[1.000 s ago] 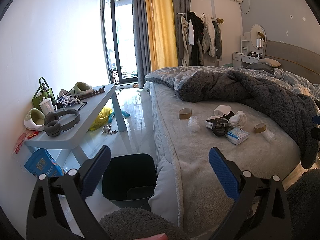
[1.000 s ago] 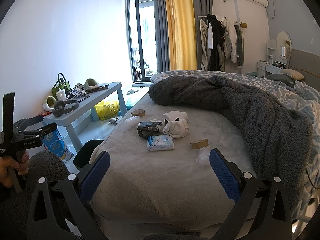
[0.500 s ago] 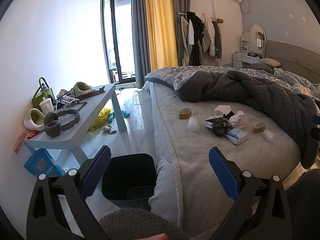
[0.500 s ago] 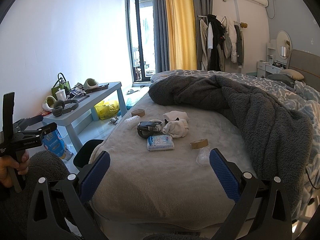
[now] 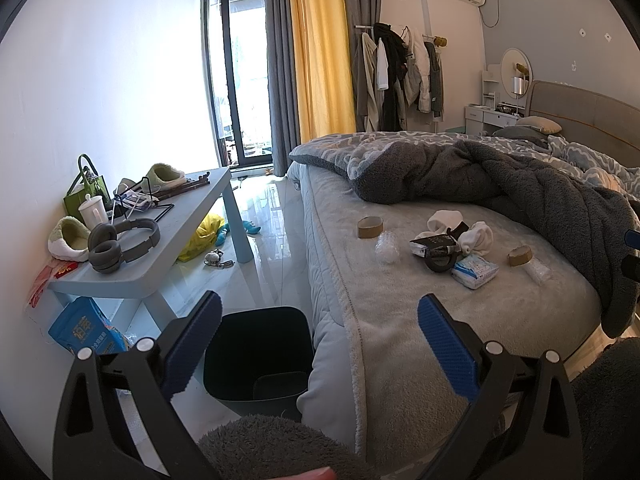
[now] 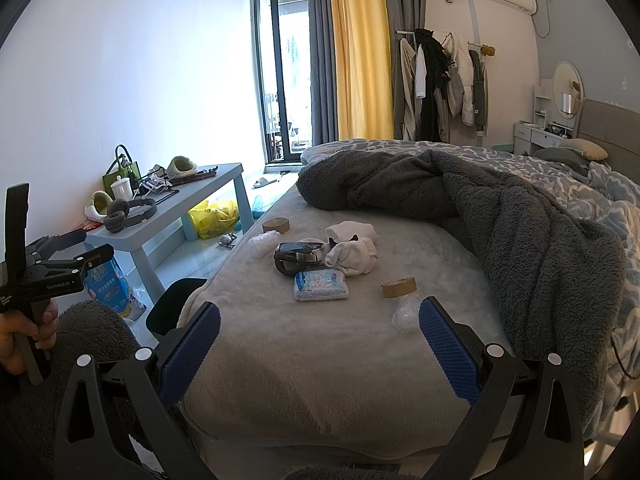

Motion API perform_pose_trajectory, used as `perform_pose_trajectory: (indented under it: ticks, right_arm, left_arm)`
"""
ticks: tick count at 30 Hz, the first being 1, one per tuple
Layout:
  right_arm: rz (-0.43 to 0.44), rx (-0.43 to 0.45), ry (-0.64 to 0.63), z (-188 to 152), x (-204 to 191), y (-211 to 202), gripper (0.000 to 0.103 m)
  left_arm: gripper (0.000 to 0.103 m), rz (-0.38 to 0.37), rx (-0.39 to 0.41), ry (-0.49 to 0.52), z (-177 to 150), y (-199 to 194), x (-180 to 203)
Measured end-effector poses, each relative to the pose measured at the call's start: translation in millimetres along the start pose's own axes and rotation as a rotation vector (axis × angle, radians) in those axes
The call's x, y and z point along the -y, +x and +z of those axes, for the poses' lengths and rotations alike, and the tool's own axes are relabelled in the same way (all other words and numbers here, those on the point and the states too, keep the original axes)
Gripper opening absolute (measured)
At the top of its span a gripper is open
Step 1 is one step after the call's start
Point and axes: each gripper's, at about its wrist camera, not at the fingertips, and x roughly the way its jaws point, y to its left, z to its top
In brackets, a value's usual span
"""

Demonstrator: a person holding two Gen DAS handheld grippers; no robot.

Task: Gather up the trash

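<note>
A dark trash bin (image 5: 260, 360) stands on the floor beside the bed; its rim also shows in the right wrist view (image 6: 176, 304). On the bed lie two brown tape rolls (image 6: 276, 225) (image 6: 399, 287), two crumpled clear plastic pieces (image 6: 262, 242) (image 6: 406, 312), a black tape roll with a dark packet (image 6: 294, 258), a tissue pack (image 6: 321, 285) and white socks (image 6: 352, 256). My left gripper (image 5: 318, 344) is open and empty above the bin and the bed edge. My right gripper (image 6: 320, 344) is open and empty over the near end of the bed.
A light blue low table (image 5: 132, 280) at the left holds headphones (image 5: 120, 242), slippers, a cup and a green bag. A blue packet (image 5: 86, 330) and a yellow bag (image 5: 202, 236) lie on the floor. A grey blanket (image 6: 500, 220) is heaped on the bed.
</note>
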Motion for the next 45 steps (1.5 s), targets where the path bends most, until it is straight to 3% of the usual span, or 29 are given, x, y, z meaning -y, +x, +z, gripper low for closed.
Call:
perform_pose_trajectory:
  ticks: [26, 33, 38, 45]
  right_arm:
    - [-0.003, -0.004, -0.002, -1, 0, 2, 0.1]
    - [-0.022, -0.041, -0.024, -2, 4, 3, 0.1]
    - [-0.067, -0.063, -0.048, -2, 7, 7, 0.1]
    - [-0.05, -0.116, -0.047, -5, 15, 28, 0.1]
  left_arm:
    - [0.1, -0.001, -0.003, -0.009, -1, 2, -4]
    - [0.1, -0.01, -0.016, -0.005, 0, 1, -6]
    - [0.1, -0.042, -0.019, 0.023, 4, 2, 0]
    - [0.1, -0.115, -0.05, -0.013, 5, 21, 5]
